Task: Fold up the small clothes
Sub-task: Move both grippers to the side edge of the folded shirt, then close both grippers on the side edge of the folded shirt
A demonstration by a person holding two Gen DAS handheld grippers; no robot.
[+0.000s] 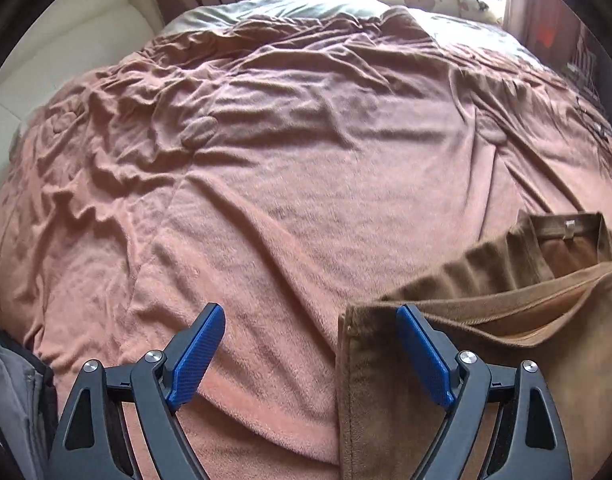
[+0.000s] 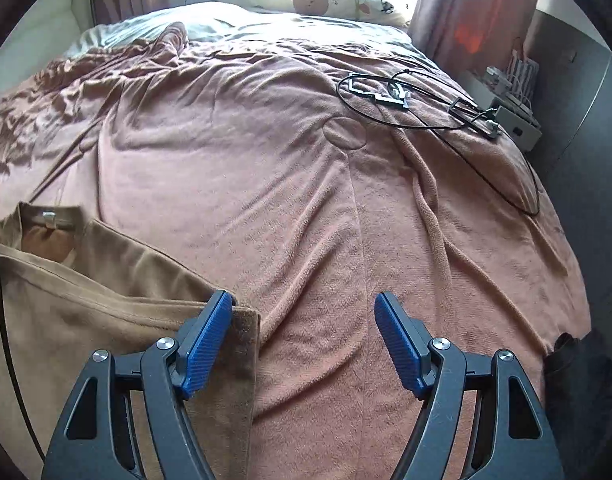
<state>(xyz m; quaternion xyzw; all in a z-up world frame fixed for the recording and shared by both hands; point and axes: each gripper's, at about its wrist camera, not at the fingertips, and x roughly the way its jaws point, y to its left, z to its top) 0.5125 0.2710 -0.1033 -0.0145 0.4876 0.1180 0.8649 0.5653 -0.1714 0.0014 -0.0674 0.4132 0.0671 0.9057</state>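
The left gripper (image 1: 310,354) is spread wide and holds nothing; its right finger (image 1: 423,354) sits over the left edge of a brown garment (image 1: 485,320). The right gripper (image 2: 304,344) is equally wide and empty, over the garment's right edge. The garment lies at the bed's near edge on a pink fleece blanket (image 1: 286,168). Black cables (image 2: 417,100) lie toward the far right corner.

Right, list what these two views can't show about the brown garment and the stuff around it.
- Brown garment: its lower part is cut off by the frame edge in both views, so its type and full shape stay unclear.
- Neck label: too small to read.
- Black cables on the blanket: what they connect to is too small; left view clips them at its right edge.
- Windowsill clutter: washed out by glare.
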